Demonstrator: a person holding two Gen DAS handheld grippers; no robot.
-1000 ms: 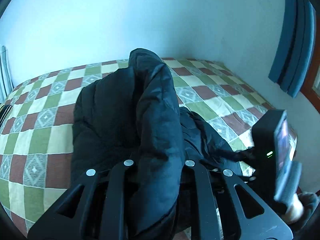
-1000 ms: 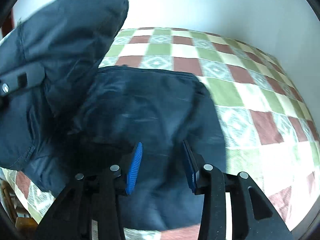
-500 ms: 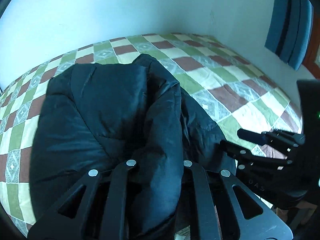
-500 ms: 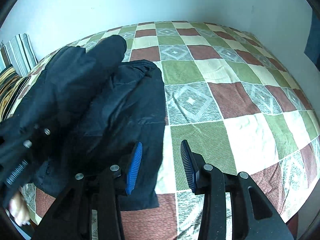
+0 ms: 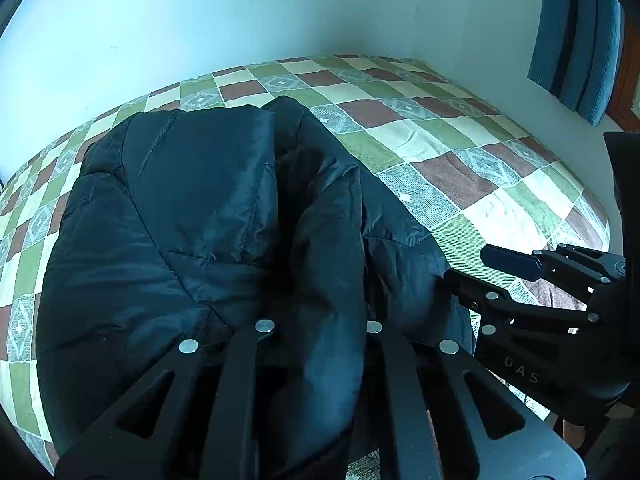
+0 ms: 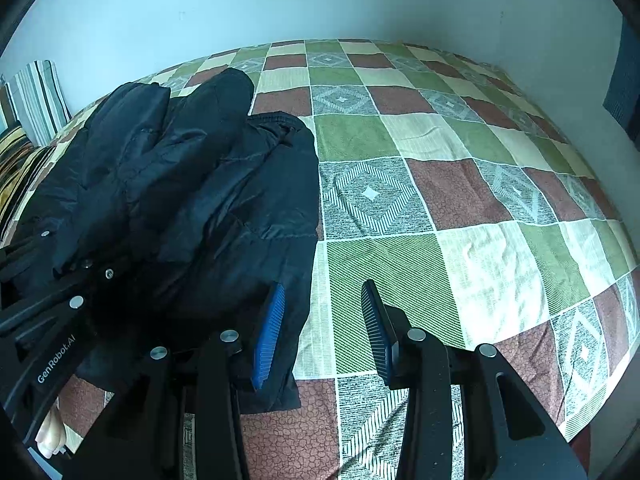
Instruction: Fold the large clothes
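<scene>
At the far left of the right wrist view, striped pillows (image 6: pixel 34 96) lean against the pale wall (image 6: pixel 280 0) at the left end of the bed (image 6: pixel 480 208), which is covered with a checked spread of green, brown, cream and grey diamond squares. The black padded jacket (image 5: pixel 192 216) lies bunched on the left part of the bed, close to its near edge, with one thick fold draped over the rest and running toward the near edge. The left gripper (image 5: pixel 316 332) is pressed together on that fold: the cloth fills the narrow gap between its two black fingers and spills down over them, hiding the pads. In the right wrist view the same gripper (image 6: pixel 86 268) shows at the left edge, half buried in the jacket, with a bit of a hand (image 6: pixel 50 432) below it.

Just right of the jacket, the right gripper (image 6: pixel 323 328) hangs over the near edge of the bed with its blue ribbed pads (image 6: pixel 270 336) spread apart. Only the jacket's lower right corner lies under the left pad; the gap between the pads shows bare green and cream spread, and nothing is pinched. From the left wrist view this gripper (image 5: pixel 476 268) reaches in from the right, its tips beside the jacket's right edge.

The right half of the bed is open spread up to the wall corner. A blue curtain (image 5: pixel 576 36) hangs at the upper right.
</scene>
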